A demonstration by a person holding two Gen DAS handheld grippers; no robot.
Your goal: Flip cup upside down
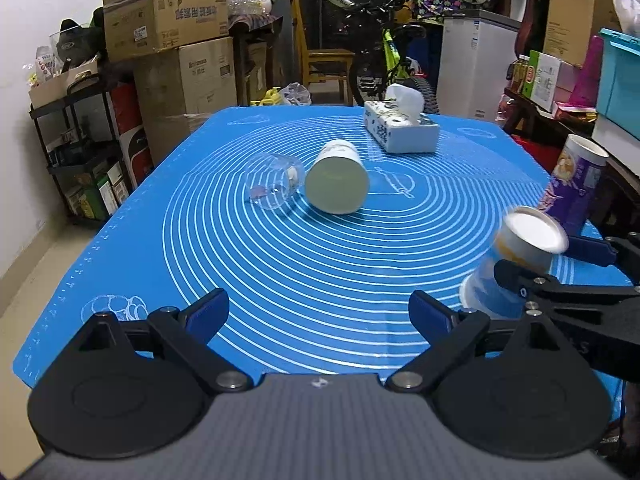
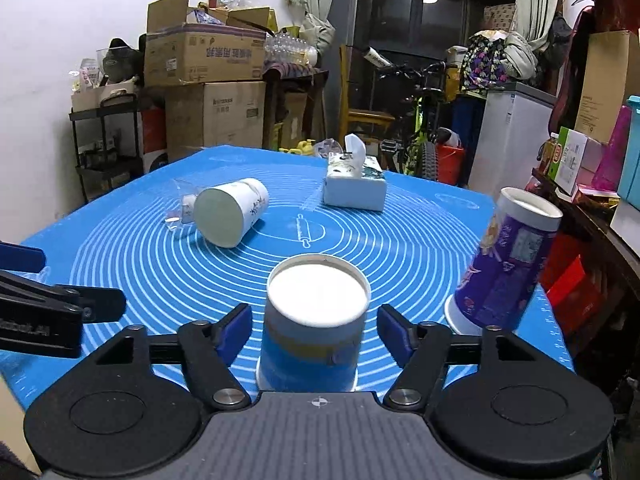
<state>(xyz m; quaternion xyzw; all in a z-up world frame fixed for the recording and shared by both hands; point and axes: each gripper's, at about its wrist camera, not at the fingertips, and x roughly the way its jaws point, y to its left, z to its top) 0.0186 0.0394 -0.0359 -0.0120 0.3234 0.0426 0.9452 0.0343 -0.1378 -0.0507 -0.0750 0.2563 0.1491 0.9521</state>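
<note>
A blue-and-yellow paper cup stands upside down on the blue mat, base up, between the fingers of my right gripper. The jaws are open and stand apart from the cup's sides. The same cup shows at the right of the left wrist view, with the right gripper's fingers beside it. My left gripper is open and empty over the mat's near edge. A white mug and a clear glass lie on their sides mid-mat.
A purple paper cup stands upside down at the mat's right edge. A tissue box sits at the far side. Boxes, shelves, a bicycle and a freezer surround the table.
</note>
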